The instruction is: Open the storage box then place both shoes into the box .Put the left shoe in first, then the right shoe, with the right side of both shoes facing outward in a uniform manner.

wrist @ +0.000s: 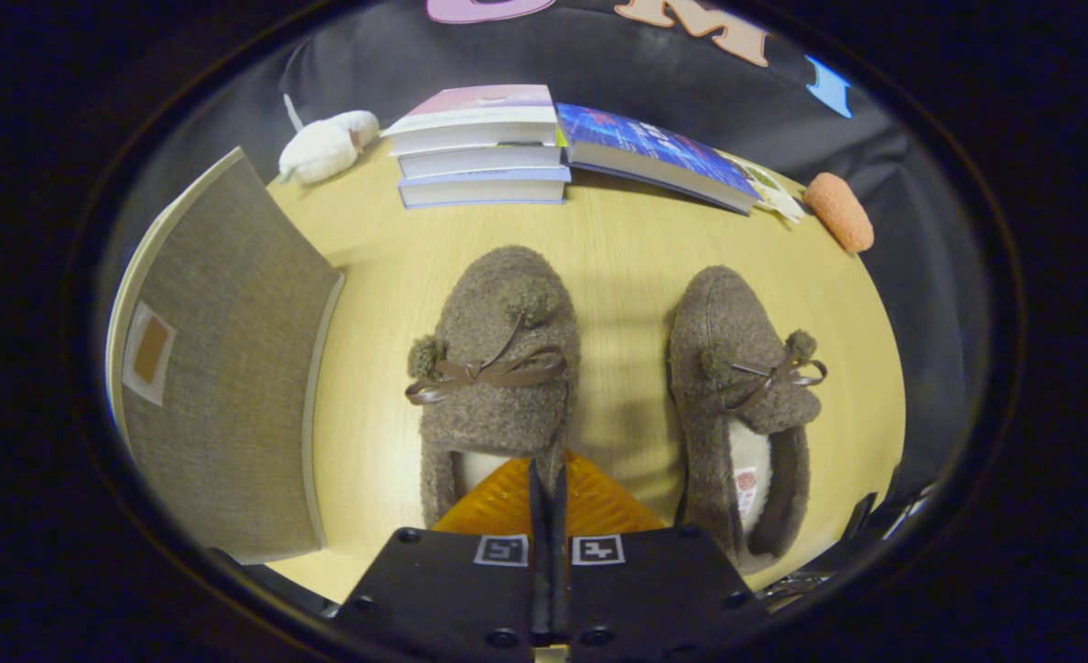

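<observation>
Two brown fleece shoes sit on the wooden table ahead of us, toes pointing away toward 12 o'clock. We find the left shoe just beyond the gripper, its heel opening partly covered by the orange fingers; the right shoe lies at about 2 o'clock from the fingertips, apart from its mate, tilted slightly so its pale lining shows. Each carries a dark ribbon bow and pompoms. We read the gripper as closed — its two fingers meet along a thin dark seam with nothing between them. The storage box, grey fabric with a small tag, stands at 10 o'clock, its flap closed. At 12 o'clock, near the table's far edge, we note a stack of books, a blue book touching it — a white plush toy at 11 o'clock and an orange sponge at 1 o'clock.
</observation>
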Available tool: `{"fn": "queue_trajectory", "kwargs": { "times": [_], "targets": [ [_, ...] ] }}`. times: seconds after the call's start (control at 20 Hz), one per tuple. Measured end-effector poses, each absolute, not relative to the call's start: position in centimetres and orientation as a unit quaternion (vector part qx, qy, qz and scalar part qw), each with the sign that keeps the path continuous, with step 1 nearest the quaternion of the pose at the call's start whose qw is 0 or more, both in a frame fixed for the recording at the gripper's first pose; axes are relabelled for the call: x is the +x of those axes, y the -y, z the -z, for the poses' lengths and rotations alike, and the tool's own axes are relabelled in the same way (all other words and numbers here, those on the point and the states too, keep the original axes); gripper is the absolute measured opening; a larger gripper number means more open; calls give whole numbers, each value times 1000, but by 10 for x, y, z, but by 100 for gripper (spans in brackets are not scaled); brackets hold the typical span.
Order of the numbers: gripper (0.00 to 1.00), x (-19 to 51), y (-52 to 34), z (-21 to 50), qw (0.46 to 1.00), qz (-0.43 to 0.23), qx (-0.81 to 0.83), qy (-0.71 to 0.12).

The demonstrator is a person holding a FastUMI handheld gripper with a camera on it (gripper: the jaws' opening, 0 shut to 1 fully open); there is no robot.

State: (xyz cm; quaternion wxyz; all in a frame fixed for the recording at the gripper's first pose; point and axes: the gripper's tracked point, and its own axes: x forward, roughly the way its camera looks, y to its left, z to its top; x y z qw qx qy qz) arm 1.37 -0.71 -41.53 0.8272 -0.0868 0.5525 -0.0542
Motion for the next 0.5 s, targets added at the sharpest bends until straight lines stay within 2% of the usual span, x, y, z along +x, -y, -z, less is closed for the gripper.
{"fn": "queue_trajectory", "kwargs": {
  "times": [0.35,0.5],
  "targets": [
    [3,18,-7,386,840,66,-123,-524],
    [3,19,-5,352,832,88,-199,-510]
  ]
}}
